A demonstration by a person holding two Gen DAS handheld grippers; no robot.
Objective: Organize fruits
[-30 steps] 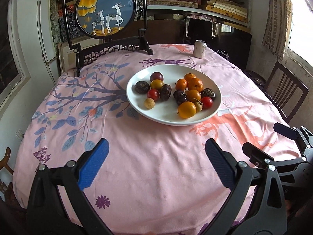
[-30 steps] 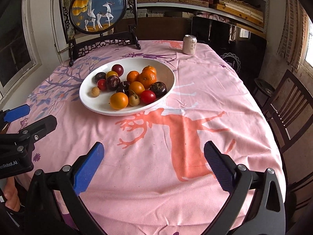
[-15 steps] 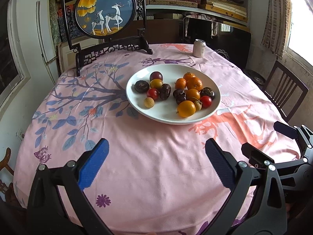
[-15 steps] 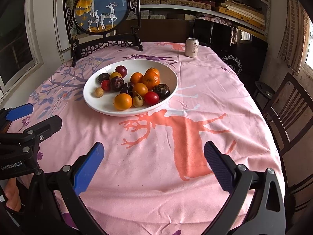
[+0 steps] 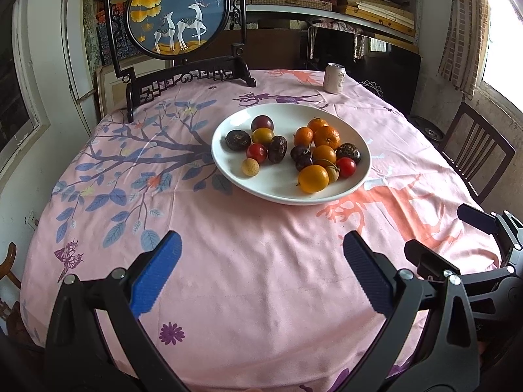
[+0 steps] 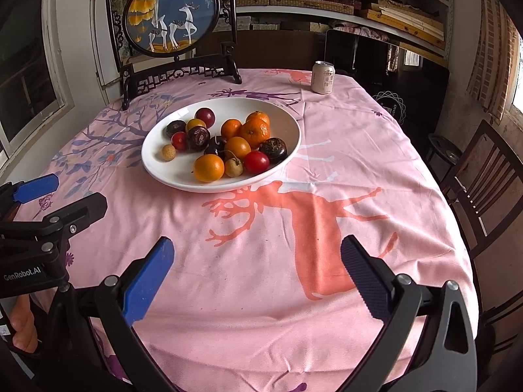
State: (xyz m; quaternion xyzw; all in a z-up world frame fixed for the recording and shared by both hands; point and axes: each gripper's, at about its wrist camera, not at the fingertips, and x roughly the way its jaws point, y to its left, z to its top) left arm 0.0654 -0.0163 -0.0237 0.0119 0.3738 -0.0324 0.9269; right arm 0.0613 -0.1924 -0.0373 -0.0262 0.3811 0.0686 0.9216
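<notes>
A white plate (image 5: 327, 116) stands mid-table on a pink cloth and holds several mixed fruits: oranges (image 5: 326, 137), red tomatoes (image 5: 256, 152), dark passion fruits (image 5: 238, 139) and small tan longans (image 5: 250, 166). The plate also shows in the right wrist view (image 6: 287, 121), with an orange (image 6: 208, 167) nearest. My left gripper (image 5: 261, 245) is open and empty, low over the near table edge. My right gripper (image 6: 255, 245) is open and empty, to the right of the left one.
A drink can (image 5: 334, 78) stands at the far right of the table. A framed round deer screen (image 5: 176, 13) stands at the far left edge. Wooden chairs (image 6: 483, 189) stand to the right. Shelves line the back wall.
Both grippers have drifted slightly, mostly the right one, so the plate sits a little more central in its view. Both jaws stay open.
</notes>
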